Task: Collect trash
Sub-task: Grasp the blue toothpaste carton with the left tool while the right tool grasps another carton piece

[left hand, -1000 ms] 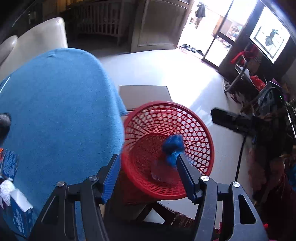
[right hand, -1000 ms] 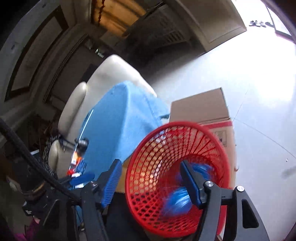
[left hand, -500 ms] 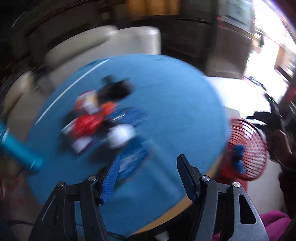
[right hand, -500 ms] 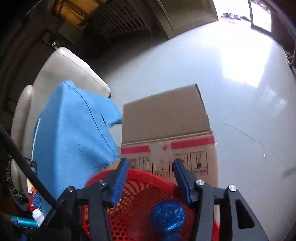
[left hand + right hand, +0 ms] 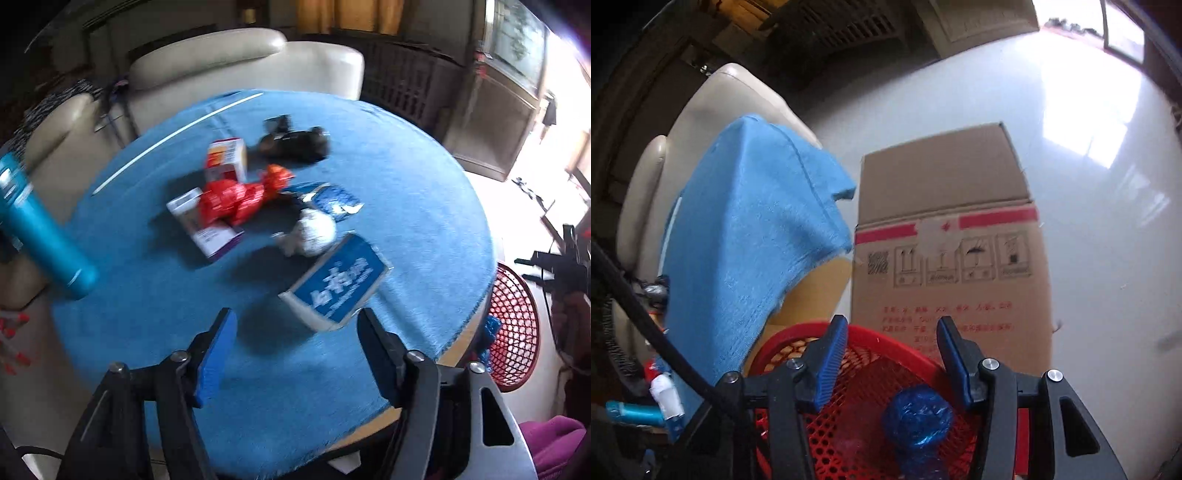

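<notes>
1. Blue cloth covers the round table; left gripper hangs over its near edge w/ fingers spread wide, nothing between them.
2. Trash on the cloth, grouped mid-table: blue box w/ white lettering lies closest, just ahead of the left gripper, tilted.
3. Just beyond it: white crumpled wad, touching or nearly touching the box's far corner; can't tell which, frame is blurred.
4. Red crumpled wrapper sits left of the wad, partly lying on a white/purple carton.
5. Red-and-white small box behind the wrapper; black object at the far side; blue foil packet btwn wrapper and wad.
6. Teal bottle at the table's left edge, tilted.
7. Red mesh basket stands off the table's right edge, below the rim.
8. Right wrist view: right gripper sits above the same basket, fingers apart, empty.
9. Blue crumpled wrapper lies inside the basket, below the fingers.
10. Cardboard box w/ red tape stands on the floor just behind the basket; cloth edge drapes down beside it.
</notes>
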A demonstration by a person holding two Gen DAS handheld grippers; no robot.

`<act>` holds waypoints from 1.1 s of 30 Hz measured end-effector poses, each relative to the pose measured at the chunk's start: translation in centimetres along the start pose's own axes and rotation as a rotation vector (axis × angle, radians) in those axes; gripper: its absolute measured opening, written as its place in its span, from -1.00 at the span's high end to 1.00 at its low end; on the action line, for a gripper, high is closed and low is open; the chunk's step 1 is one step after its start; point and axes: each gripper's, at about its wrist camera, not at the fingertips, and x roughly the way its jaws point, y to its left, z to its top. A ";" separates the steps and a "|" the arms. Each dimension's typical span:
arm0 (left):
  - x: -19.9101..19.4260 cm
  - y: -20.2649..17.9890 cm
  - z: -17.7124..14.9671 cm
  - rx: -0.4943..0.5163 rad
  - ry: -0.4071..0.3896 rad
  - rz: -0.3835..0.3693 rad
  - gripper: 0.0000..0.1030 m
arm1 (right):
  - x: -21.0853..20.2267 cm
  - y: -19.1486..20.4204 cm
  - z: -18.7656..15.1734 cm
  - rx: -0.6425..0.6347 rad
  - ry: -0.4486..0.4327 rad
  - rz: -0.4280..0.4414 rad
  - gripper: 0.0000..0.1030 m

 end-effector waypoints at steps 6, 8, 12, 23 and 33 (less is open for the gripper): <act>3.3 -1.3 0.9 0.083 0.003 -0.121 -0.40 | -5.8 4.4 0.8 -0.100 -0.165 0.071 -0.06; 4.3 -1.3 1.0 0.089 0.013 -0.158 -0.40 | -6.8 7.0 0.4 -0.163 -0.174 0.121 -0.09; 5.5 -1.1 1.3 0.097 0.000 -0.208 -0.40 | -6.6 13.3 -0.9 -0.313 -0.129 0.224 -0.13; 6.9 -0.6 0.3 0.100 -0.013 -0.246 -0.40 | 3.2 34.1 -7.1 -0.749 0.178 0.376 -0.27; 6.2 -0.1 -0.2 0.085 -0.073 -0.255 -0.33 | 8.0 39.3 -11.2 -0.998 0.247 0.308 -0.35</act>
